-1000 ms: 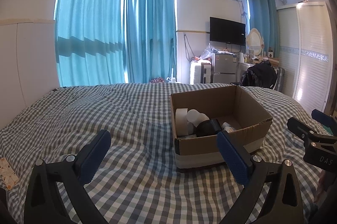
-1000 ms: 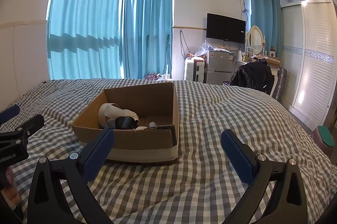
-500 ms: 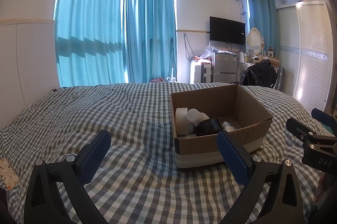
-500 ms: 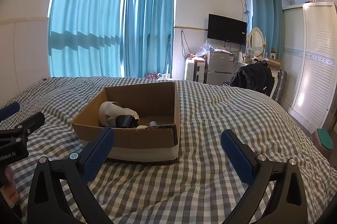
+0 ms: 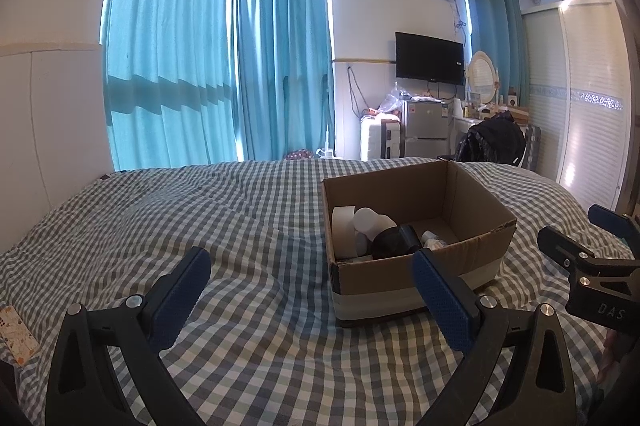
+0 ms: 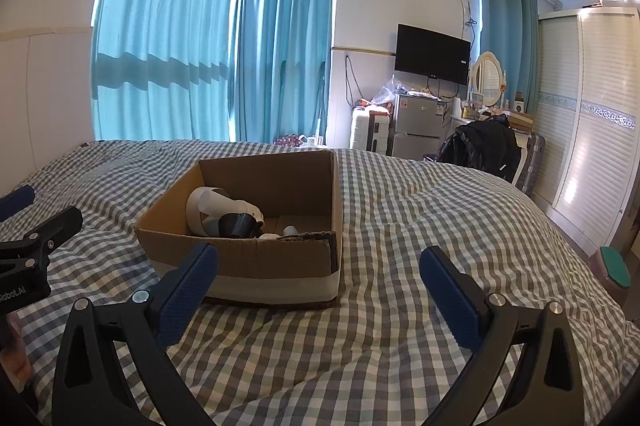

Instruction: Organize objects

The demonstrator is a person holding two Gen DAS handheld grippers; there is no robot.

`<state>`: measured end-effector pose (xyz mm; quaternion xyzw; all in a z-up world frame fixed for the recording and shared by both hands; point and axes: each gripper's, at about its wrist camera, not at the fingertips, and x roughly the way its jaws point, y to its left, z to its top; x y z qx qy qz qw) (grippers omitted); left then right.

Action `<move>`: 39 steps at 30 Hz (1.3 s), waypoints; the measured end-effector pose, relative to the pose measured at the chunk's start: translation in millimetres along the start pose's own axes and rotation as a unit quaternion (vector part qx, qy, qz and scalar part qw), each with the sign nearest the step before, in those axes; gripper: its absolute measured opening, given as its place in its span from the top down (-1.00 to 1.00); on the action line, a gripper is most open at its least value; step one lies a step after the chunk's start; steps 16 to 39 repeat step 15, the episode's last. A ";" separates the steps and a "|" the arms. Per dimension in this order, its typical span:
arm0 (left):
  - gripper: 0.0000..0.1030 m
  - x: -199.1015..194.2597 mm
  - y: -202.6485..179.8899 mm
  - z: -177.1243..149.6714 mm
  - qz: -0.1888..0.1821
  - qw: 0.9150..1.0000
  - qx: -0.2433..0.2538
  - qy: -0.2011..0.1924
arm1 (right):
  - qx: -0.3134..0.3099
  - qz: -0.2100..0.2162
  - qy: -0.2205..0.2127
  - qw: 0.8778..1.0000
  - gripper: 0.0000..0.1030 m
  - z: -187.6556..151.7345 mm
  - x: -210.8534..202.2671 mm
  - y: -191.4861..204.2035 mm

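On checked bed (image 5: 240, 226): cardboard box (image 6: 256, 258) holding white tape roll (image 6: 208, 210), black cup (image 6: 236, 226). Left tongs (image 5: 312, 290), right tongs (image 6: 320, 286) both agape, empty. Roll likely light, stiff; grip rim.

Black frames, blue-padded fingers (image 5: 440, 296)

In your left view, bare bed (image 5: 240, 226) fills the left; the cardboard box (image 5: 416, 278) blocks centre-right.
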<state>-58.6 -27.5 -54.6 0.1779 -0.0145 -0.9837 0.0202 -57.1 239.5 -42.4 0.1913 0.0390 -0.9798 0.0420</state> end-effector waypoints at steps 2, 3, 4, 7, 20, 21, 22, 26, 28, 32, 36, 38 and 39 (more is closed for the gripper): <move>-1.00 0.4 0.5 -0.1 0.000 1.000 0.000 0.000 | 0.000 0.000 0.000 1.000 -0.96 -0.2 0.0 0.0; -1.00 0.4 0.5 -0.2 0.000 1.000 -0.001 0.000 | 0.000 0.000 0.000 1.000 -0.96 0.1 -0.1 0.0; -1.00 0.3 0.4 -0.1 0.000 1.000 -0.001 0.000 | 0.000 0.000 0.000 1.000 -0.96 -0.1 0.1 -0.1; -1.00 0.0 0.3 0.0 -0.001 1.000 -0.001 -0.001 | 0.000 -0.001 0.000 1.000 -0.96 -0.8 0.3 0.1; -1.00 -0.4 -0.7 -1.2 0.005 1.000 0.001 -0.003 | -0.001 -0.002 0.003 1.000 -0.96 -3.0 1.8 0.2; -1.00 -0.4 -0.7 -1.2 0.005 1.000 0.001 -0.003 | -0.001 -0.002 0.003 1.000 -0.96 -3.0 1.8 0.2; -1.00 -0.4 -0.7 -1.2 0.005 1.000 0.001 -0.003 | -0.001 -0.002 0.003 1.000 -0.96 -3.0 1.8 0.2; -1.00 -0.4 -0.7 -1.2 0.005 1.000 0.001 -0.003 | -0.001 -0.002 0.003 1.000 -0.96 -3.0 1.8 0.2; -1.00 -0.4 -0.7 -1.2 0.005 1.000 0.001 -0.003 | -0.001 -0.002 0.003 1.000 -0.96 -3.0 1.8 0.2; -1.00 -0.4 -0.7 -1.2 0.005 1.000 0.001 -0.003 | -0.001 -0.002 0.003 1.000 -0.96 -3.0 1.8 0.2; -1.00 -0.4 -0.7 -1.2 0.005 1.000 0.001 -0.003 | -0.001 -0.002 0.003 1.000 -0.96 -3.0 1.8 0.2; -1.00 -0.4 -0.7 -1.2 0.005 1.000 0.001 -0.003 | -0.001 -0.002 0.003 1.000 -0.96 -3.0 1.8 0.2; -1.00 -0.4 -0.7 -1.2 0.005 1.000 0.001 -0.003 | -0.001 -0.002 0.003 1.000 -0.96 -3.0 1.8 0.2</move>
